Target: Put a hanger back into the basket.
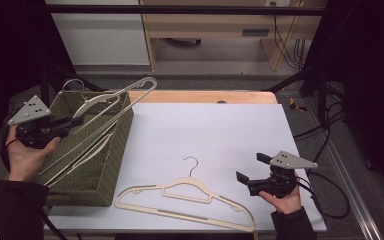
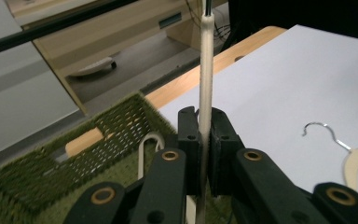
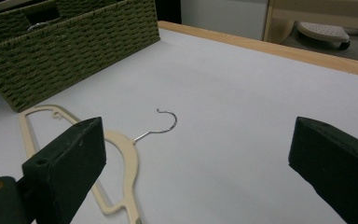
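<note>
Wooden furniture [image 1: 215,25] and black cables [image 1: 292,47] stand behind the table

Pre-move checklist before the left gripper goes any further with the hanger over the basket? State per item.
1. Left gripper clamped on the held hanger: ok, jaws shut on its cream bar.
2. Held hanger free of the green basket: not ok, it leans across the basket and pokes out past the rim.
3. Other hangers in the basket out of the way: cannot tell, cream bars lie close under the held one.
4. Right gripper free: ok, jaws wide open, nothing between them.
5. Second hanger reachable: ok, flat on the white table, beside the right gripper.
</note>
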The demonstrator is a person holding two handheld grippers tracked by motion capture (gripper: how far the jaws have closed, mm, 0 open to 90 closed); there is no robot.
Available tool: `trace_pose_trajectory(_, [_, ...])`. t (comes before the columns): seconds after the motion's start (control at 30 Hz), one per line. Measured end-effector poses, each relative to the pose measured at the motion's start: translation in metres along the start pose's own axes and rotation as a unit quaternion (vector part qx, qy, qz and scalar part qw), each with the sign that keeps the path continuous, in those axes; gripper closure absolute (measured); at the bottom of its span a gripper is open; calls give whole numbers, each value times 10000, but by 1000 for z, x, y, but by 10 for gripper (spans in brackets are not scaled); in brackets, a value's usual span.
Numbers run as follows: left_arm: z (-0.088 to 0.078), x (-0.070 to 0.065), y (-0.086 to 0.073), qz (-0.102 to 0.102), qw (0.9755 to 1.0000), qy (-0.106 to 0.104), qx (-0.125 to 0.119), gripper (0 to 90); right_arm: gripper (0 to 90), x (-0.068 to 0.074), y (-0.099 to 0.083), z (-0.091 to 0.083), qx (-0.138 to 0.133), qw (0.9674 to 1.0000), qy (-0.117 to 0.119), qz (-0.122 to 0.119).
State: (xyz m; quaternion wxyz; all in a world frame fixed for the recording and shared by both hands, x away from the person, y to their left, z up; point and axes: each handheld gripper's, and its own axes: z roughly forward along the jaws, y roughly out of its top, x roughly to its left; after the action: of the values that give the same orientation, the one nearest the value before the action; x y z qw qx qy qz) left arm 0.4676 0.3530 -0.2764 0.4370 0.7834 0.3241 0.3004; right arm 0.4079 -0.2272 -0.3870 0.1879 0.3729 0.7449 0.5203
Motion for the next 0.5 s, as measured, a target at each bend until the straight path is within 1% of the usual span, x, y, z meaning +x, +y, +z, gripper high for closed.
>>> trace_pose_trajectory(0.13, [-3, 12, -10, -47, 9999, 130, 92, 852, 46, 0, 0, 0, 3, 10000, -3, -9])
trace_pose_trajectory(0.2, [-5, 16, -15, -77, 9997, 198, 98, 852, 46, -1, 0, 0, 15, 10000, 1, -7])
trace_pose_trajectory(0.23, [-6, 18, -18, -73, 9997, 228, 111, 852, 46, -1, 0, 1, 24, 10000, 4, -12])
trace_pose_trajectory(0.27, [-7, 20, -19, -27, 9996, 260, 62, 852, 46, -1, -1, 1, 41, 10000, 22, -46])
trace_pose_trajectory(0.3, [-8, 21, -21, -44, 9995, 310, 82, 852, 46, -1, -1, 1, 30, 10000, 14, -22])
trace_pose_trajectory(0.33, [-9, 23, -23, -51, 9996, 278, 63, 852, 46, 0, -1, 1, 37, 10000, 9, -19])
trace_pose_trajectory(0.37, [-9, 24, -25, -56, 9995, 289, 61, 852, 45, 0, -1, 2, 41, 10000, 17, -12])
trace_pose_trajectory(0.43, [-10, 27, -30, -104, 9992, 355, 162, 851, 45, 0, -1, 2, 48, 10000, 13, -24])
trace_pose_trajectory(0.5, [-10, 30, -34, -96, 9988, 419, 233, 851, 45, 0, -1, 2, 64, 10000, 17, -13])
